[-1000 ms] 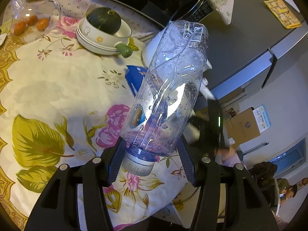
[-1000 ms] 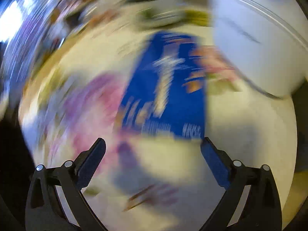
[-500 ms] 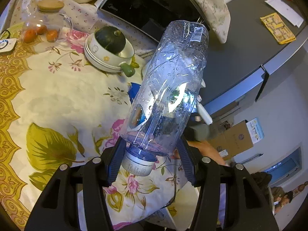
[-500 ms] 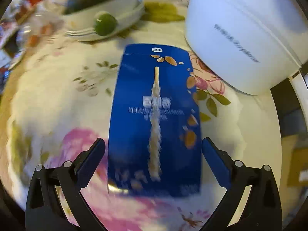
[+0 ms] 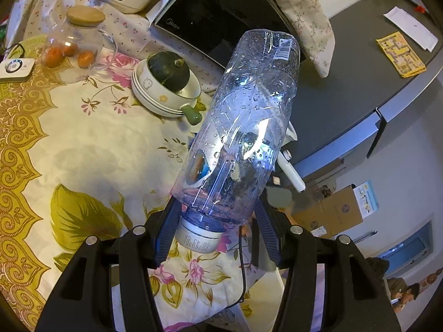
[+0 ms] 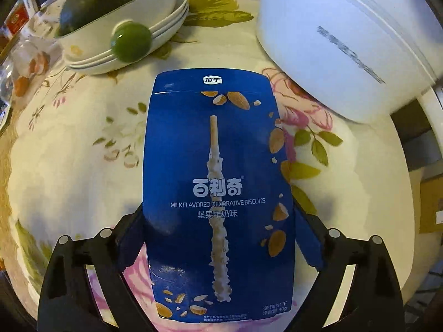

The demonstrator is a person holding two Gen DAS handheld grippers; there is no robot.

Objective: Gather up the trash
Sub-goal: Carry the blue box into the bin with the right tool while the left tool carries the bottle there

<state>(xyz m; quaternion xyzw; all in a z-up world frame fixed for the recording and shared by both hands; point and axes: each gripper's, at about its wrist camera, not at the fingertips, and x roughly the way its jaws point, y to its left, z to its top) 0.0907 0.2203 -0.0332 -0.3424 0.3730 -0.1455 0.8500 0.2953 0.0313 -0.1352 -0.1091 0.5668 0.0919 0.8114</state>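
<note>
In the left wrist view, a glass jar with a wooden lid and orange fruits inside is seen at the far left of the floral tablecloth. To its right, a stack of cream bowls holding a dark green squash is set on the cloth. Further right, an empty clear plastic bottle is clamped at its shoulder, cap end nearest the camera, between the pads of the left gripper and is held tilted above the table edge. Behind it a black appliance is seen, and at the far right a grey surface bearing a yellow packet. In the right wrist view, the same bowls are found at upper left. In the centre, a blue biscuit box lies flat on the cloth, its lower part framed by the right gripper, whose jaws are closing around it; the left finger appears to be at the box edge, but whether the pads are pressing cannot be told. A white rounded appliance is set just beside the box at upper right.
</note>
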